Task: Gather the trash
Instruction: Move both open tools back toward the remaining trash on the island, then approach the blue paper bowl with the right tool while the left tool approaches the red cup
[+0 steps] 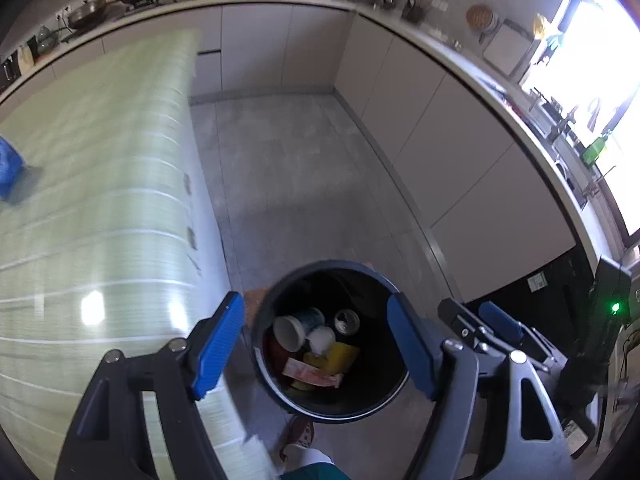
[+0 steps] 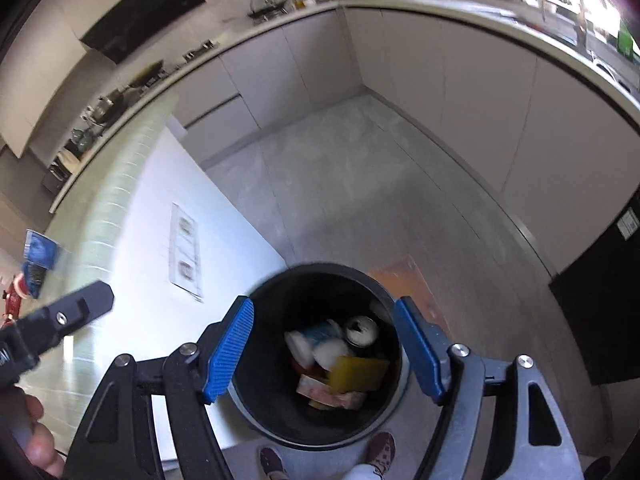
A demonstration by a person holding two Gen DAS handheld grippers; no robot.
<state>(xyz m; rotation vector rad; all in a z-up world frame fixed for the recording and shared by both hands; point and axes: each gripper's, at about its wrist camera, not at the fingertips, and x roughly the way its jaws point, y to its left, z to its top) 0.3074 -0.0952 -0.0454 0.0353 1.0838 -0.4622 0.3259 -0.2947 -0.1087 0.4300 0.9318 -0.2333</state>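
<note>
Black plastic forms the round trash bin (image 1: 280, 292) standing on the grey floor (image 1: 288, 152), beside the table with the pale green striped cloth (image 1: 100, 184). No brand or writing can be read on anything; the print on the items is too blurred.

Inside the bin lie a white cup (image 1: 289, 333) on its side, a can (image 1: 346, 321) with its opened top facing up, a yellow sponge-like block (image 1: 340, 356) and a pink printed wrapper (image 1: 310, 376). The right wrist view shows the same heap: can (image 2: 361, 330) at 1 o'clock in the bin (image 2: 256, 420), yellow block (image 2: 362, 372) in the middle, wrapper (image 2: 316, 390) at 6 o'clock.

The left gripper (image 1: 316, 348) hangs above the bin's mouth with its blue-padded fingers (image 1: 218, 344) spread wide, holding nothing and touching nothing. The right gripper (image 2: 326, 350) hovers over the same opening, likewise spread wide and empty, its pads (image 2: 230, 350) framing the rim from above. In the left wrist view the right gripper (image 1: 486, 326) shows at 3 o'clock.

On the table at 9 o'clock lies a blue bag (image 1: 9, 172). Two shoes (image 2: 382, 452) show below the bin at 6 o'clock. Pale cabinets (image 1: 440, 120) run under the counter from 12 to 3 o'clock.
</note>
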